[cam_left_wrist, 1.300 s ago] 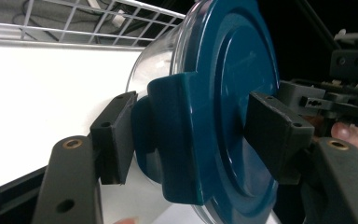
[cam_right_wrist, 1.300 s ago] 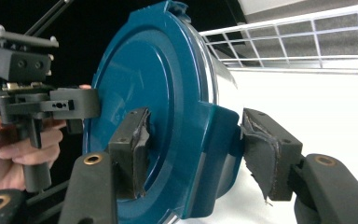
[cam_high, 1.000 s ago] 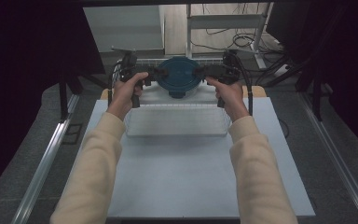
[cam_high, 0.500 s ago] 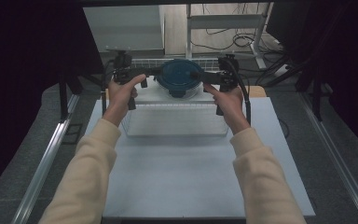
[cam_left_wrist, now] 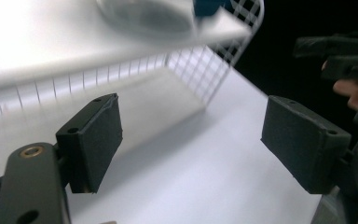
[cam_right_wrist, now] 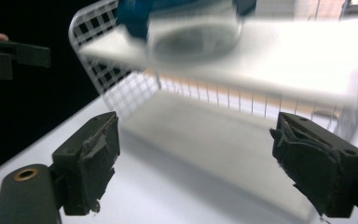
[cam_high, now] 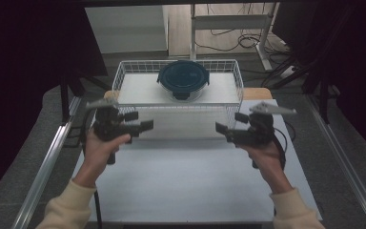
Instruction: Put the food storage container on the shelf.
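In the centre of the high view, both claws are held low over the white tabletop (cam_high: 186, 186), in front of a white wire basket (cam_high: 124, 71). The left claw (cam_high: 145, 125) is at centre left of the frame and the right claw (cam_high: 221, 128) at centre right. Each one is open, with its jaws wide apart and nothing between them; the two gripper views confirm this. They point toward each other and stand well apart from the basket.

The basket is in the upper middle of the frame. Inside it, on a flat white liner, sits a round container (cam_high: 183, 79) with a dark blue lid; the lid is on. In the right gripper view the container (cam_right_wrist: 191, 32) appears blurred in the upper middle, above the basket floor. What is inside the container I cannot tell, because the body is only partly seen and the pictures are soft there.

I judge that the container is placed and the hands are free of it. A next move would need a new reach forward and up over the basket rim, with both claws closing on opposite sides of the lid.
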`<state>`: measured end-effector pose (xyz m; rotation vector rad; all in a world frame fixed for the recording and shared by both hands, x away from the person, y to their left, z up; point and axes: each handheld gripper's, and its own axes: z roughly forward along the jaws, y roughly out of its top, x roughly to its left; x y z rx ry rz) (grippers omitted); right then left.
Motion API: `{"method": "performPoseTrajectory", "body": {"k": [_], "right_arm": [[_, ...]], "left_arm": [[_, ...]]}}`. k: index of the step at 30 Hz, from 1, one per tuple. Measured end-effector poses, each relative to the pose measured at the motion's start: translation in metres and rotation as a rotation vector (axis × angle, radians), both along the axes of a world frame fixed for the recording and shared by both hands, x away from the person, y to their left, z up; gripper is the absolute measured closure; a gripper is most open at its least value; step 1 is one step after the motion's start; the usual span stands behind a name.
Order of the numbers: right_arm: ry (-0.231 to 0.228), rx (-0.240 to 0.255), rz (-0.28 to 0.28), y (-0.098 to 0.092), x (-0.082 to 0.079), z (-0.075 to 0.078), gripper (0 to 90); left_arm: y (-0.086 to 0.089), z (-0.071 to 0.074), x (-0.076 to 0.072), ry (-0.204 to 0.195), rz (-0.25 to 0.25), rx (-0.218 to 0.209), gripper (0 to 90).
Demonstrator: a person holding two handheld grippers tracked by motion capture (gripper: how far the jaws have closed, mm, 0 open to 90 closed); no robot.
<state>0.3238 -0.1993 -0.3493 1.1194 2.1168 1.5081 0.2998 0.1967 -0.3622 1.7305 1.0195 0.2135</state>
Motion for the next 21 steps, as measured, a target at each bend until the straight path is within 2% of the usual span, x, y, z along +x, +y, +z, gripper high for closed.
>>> {"method": "performPoseTrajectory", "body": {"k": [1, 3, 6, 11, 13, 17, 19, 21], "right_arm": [[0.003, -0.011, 0.012, -0.006, -0.008, -0.007, 15.3], [-0.001, -0.029, 0.017, -0.017, -0.025, -0.022, 16.3], [0.006, -0.038, 0.021, -0.028, -0.043, -0.044, 18.2], [0.06, -0.061, 0.028, -0.036, -0.058, -0.083, 19.9], [0.085, -0.084, 0.034, -0.036, -0.058, -0.092, 20.0], [0.074, -0.082, 0.033, -0.034, -0.059, -0.092, 19.6], [0.052, -0.098, 0.033, -0.032, -0.061, -0.092, 19.0], [0.05, -0.113, 0.029, -0.032, -0.061, -0.097, 18.5]], "left_arm": [[0.001, -0.012, -0.01, -0.008, 0.01, 0.028, 19.7], [0.0, -0.028, -0.022, -0.012, 0.014, 0.057, 20.5], [0.0, -0.056, -0.037, 0.002, 0.015, 0.086, 20.7], [0.0, -0.096, -0.049, 0.078, -0.001, 0.107, 20.8], [-0.002, -0.102, -0.048, 0.095, 0.0, 0.126, 20.7], [-0.004, -0.101, -0.049, 0.069, 0.008, 0.135, 20.6], [-0.004, -0.103, -0.05, 0.067, 0.011, 0.14, 20.4], [-0.003, -0.108, -0.051, 0.074, 0.02, 0.147, 19.9]]}}
